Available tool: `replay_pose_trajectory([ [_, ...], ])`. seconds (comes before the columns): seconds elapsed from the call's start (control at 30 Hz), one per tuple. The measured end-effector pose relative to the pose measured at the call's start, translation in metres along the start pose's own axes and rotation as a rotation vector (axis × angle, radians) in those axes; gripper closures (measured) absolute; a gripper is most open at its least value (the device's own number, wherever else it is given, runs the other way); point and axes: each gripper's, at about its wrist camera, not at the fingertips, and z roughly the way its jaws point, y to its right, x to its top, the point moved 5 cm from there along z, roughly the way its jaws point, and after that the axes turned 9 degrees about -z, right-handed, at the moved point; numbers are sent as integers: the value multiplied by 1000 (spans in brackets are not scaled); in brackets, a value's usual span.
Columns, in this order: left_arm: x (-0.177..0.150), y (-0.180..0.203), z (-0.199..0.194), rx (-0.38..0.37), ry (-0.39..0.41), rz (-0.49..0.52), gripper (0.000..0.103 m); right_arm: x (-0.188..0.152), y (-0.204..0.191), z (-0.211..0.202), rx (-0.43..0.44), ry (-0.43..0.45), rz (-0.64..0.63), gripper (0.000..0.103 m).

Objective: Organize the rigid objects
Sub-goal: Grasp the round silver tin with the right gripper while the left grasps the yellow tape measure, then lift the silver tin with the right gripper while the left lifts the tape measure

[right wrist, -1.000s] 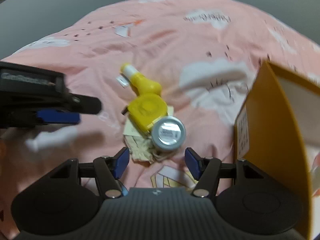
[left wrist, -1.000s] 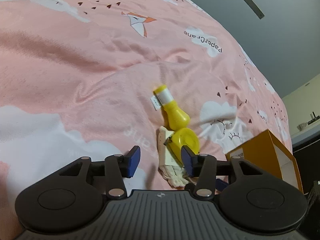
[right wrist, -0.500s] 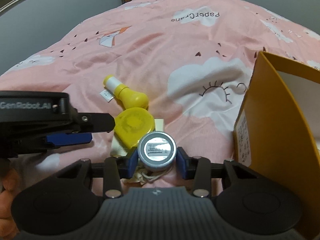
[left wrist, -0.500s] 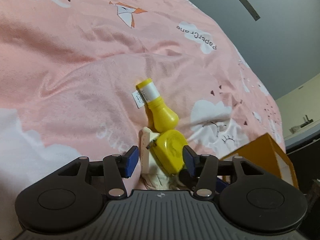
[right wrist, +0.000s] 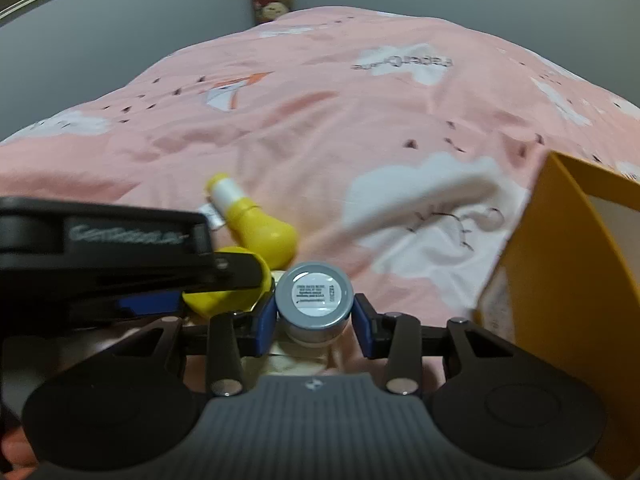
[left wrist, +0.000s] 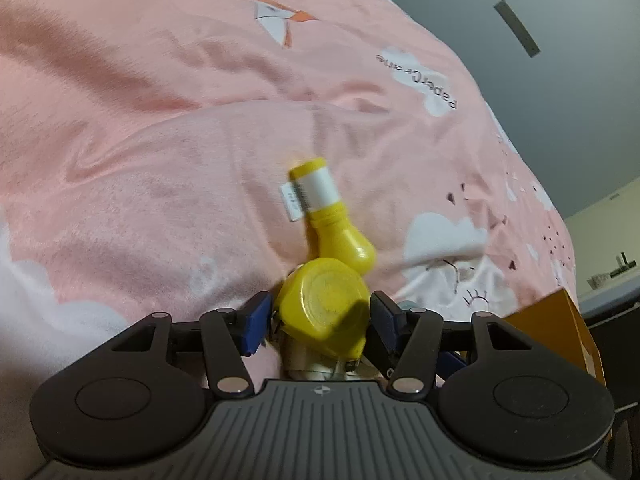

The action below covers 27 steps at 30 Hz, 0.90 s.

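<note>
On the pink bedspread lies a yellow round case (left wrist: 324,304) against a yellow bulb-shaped bottle (left wrist: 334,220) with a white label. My left gripper (left wrist: 318,322) is low over the case, which sits between its blue pads; the jaws are opening and the pads stand just beside the case's sides. In the right wrist view my right gripper (right wrist: 314,320) is shut on a small jar with a grey lid (right wrist: 314,294), its pads pressed on both sides. The left gripper's black finger (right wrist: 236,270) covers part of the yellow case (right wrist: 224,296) just left of the jar.
An orange open box (right wrist: 560,280) stands at the right, close to the jar, and shows in the left wrist view too as an orange box (left wrist: 556,320). A cream cloth item (left wrist: 312,364) lies under the case. Grey walls rise behind the bed.
My left gripper came down and forward until the yellow case sat between its widening jaws. My right gripper closed on the grey-lidded jar and keeps hold of it.
</note>
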Motion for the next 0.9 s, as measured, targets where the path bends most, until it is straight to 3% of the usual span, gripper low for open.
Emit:
replay_pose_trajectory([
  [0.1, 2, -3, 5, -18, -9, -17, 38, 2, -5, 1, 7, 2, -20, 62],
  [0.3, 2, -4, 18, -64, -35, -38, 53, -1, 1, 1, -9, -11, 5, 62],
  [0.6, -6, 5, 3, -11, -21, 14, 55, -2, 4, -2, 7, -14, 20, 63],
  [0.7, -10, 4, -10, -20, -17, 22, 73, -4, 4, -7, 11, -18, 18, 63],
  [0.9, -16, 4, -33, 58, -12, 54, 81, -9, -7, -14, 48, -26, -7, 63],
])
